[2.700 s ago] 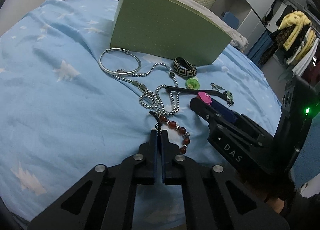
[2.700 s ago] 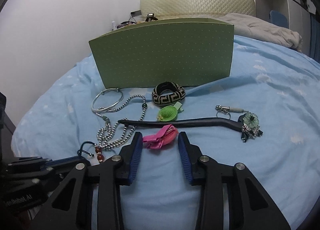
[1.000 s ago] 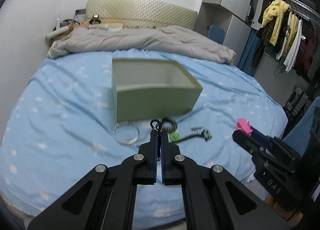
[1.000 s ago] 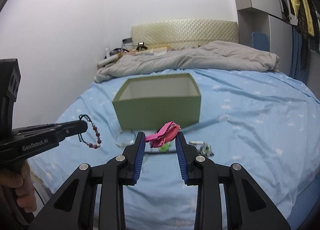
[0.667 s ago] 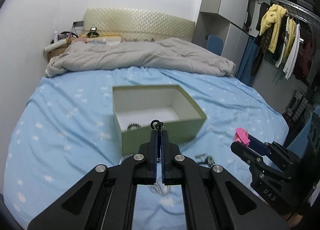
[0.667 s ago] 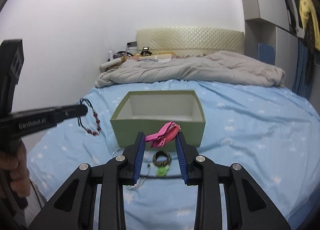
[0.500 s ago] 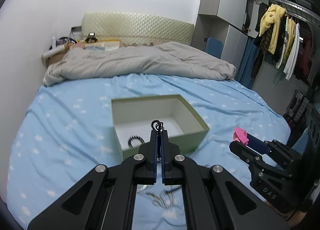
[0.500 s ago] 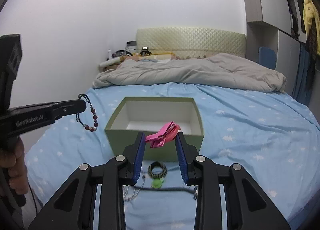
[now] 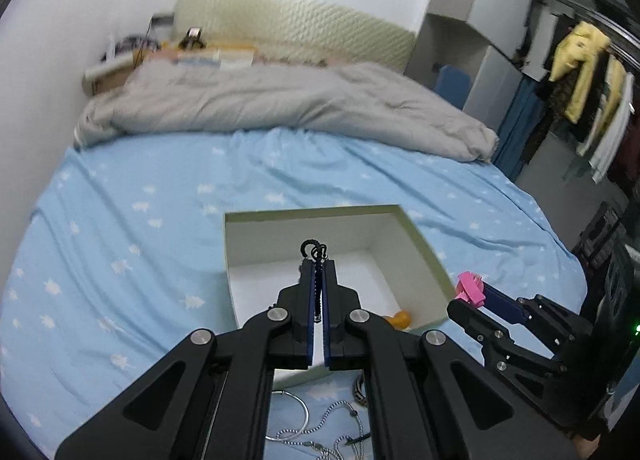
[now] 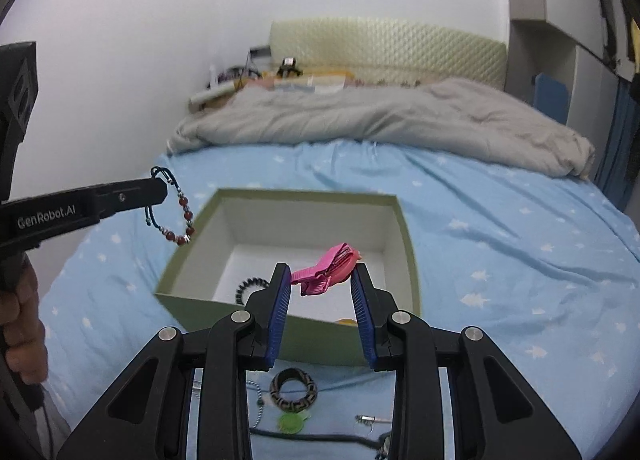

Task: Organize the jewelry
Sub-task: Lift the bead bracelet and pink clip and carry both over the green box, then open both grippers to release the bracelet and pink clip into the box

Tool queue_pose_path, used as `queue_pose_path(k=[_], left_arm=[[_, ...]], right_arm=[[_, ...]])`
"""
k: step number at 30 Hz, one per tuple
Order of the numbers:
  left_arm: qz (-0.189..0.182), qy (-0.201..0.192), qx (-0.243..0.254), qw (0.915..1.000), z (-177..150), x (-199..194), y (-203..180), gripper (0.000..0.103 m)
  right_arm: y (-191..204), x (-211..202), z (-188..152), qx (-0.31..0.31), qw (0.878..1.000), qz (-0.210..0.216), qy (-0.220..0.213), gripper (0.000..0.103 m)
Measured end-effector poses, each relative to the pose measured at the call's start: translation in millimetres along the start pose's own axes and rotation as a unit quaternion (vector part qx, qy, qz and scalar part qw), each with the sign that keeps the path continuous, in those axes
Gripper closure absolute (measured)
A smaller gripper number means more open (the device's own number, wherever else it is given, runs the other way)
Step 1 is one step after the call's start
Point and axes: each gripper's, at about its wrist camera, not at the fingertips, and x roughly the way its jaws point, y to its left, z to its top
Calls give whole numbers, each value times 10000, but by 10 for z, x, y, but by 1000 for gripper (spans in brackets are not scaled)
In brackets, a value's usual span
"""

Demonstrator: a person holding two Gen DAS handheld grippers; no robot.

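An open green box (image 9: pixel 430 260) (image 10: pixel 188 260) with a white inside stands on the blue bed. My left gripper (image 9: pixel 319 262) is shut on the black cord of a red bead bracelet (image 10: pixel 182 216), which hangs in the air at the box's left rim in the right wrist view. My right gripper (image 10: pixel 322 280) is shut on a pink hair clip (image 10: pixel 328 266) (image 9: pixel 470 288), held above the box's near side. Inside the box lie a black beaded ring (image 10: pixel 250 286) and an orange item (image 9: pixel 400 318).
On the sheet in front of the box lie a patterned black-and-gold ring (image 10: pixel 293 386), a green disc (image 10: pixel 292 422), a dark hair stick (image 10: pixel 320 437), a silver bangle (image 9: pixel 290 416) and a silver bead chain (image 9: pixel 340 432). A grey duvet (image 9: pixel 280 104) covers the far end of the bed.
Both grippers have lifted from the sheet with their items and moved forward over the box. The bracelet and the pink clip now hang above it.
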Motion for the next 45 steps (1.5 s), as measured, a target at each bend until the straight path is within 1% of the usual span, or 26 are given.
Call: queue_pose_path(k=[1,3,5,10,13,16,17,18,19,20,21,26,34,37,45], left_arm=[[38,130,-31,9999,23,89,43,101],[37,352,-163,9992,57,236,128,101],[31,598,-267,9978,70,379,197,101],[123,1079,-166,9940,33,585,180,101],[175,1209,-124,9924,17,633,182,101],[254,1263,-122,9916,13,641,206,100],[287,1294,-141,9911,18,643,220,92],[325,1324,-157,9905,23,642,233,75],[401,1320,-148,9903,32,633,248,65],[483,1295,-136,9903,41,621,258,45],[519,1224,-96,9911,46,580,256,39],[470,1088,46,9929,94,450,233,39],[428,644,132,9969,78,123,152,39],[461,489,222,9975,18,3,120,39],[379,210,291,9986,-230,-301,66,39]], right_arm=[[-4,57,16,-33,10000,27,47,75],[-15,181,61,-97,9997,-98,214,75],[-19,301,105,-79,9993,-48,372,75],[-16,589,131,-153,9959,-143,880,74],[-25,634,137,-171,9947,-140,1007,74],[-46,573,151,-114,9951,-92,976,66],[-49,550,160,-107,9954,-71,948,63],[-63,538,179,-101,9956,-55,928,62],[-68,512,195,-97,9959,-64,902,61],[-72,484,205,-92,9961,-88,875,59],[-72,469,214,-80,9963,-100,855,59],[-40,249,262,-119,9980,-65,624,59],[-66,-143,214,166,9996,8,239,59],[-69,-283,136,254,9996,25,98,59],[18,-560,-115,245,9996,48,-139,59]])
